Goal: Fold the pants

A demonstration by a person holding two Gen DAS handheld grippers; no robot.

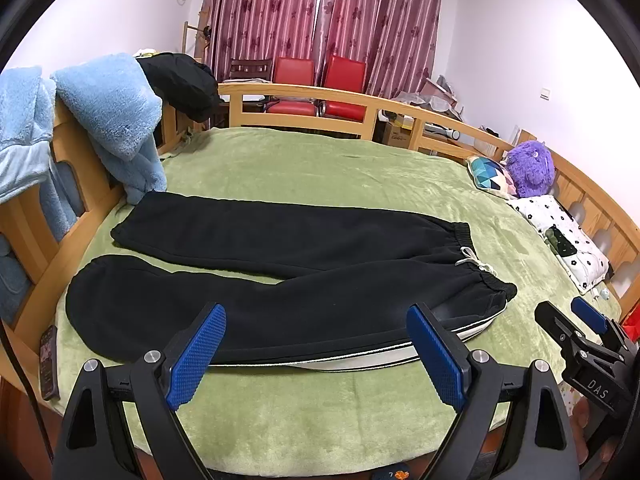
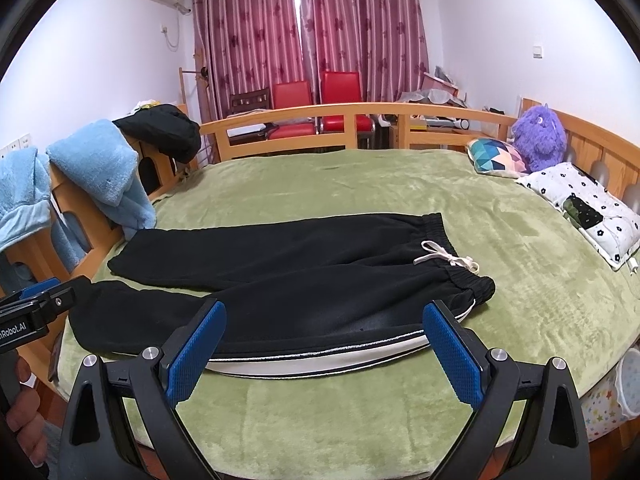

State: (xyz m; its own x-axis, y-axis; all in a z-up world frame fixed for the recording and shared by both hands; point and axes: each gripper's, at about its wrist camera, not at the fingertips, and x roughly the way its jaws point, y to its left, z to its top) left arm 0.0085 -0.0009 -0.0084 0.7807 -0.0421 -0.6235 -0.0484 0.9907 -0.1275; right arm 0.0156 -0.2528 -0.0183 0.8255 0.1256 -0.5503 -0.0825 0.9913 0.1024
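Observation:
Black pants [image 1: 280, 272] with a white side stripe lie flat on the green bed [image 1: 320, 168], both legs spread to the left, the waistband with its white drawstring [image 1: 476, 260] to the right. They show the same way in the right wrist view [image 2: 300, 280]. My left gripper [image 1: 316, 356] is open and empty, held over the near leg's striped edge. My right gripper [image 2: 324, 356] is open and empty, near the same edge closer to the waistband. The right gripper also shows in the left wrist view [image 1: 576, 328], and the left gripper in the right wrist view [image 2: 36, 300].
Wooden bed rails [image 1: 360, 104] ring the bed. Blue fleece [image 1: 112, 120] and a black garment [image 1: 180, 84] hang on the left rail. A purple plush [image 1: 530, 168] and pillows [image 1: 560, 232] lie at right. A phone [image 1: 50, 360] lies on the left edge.

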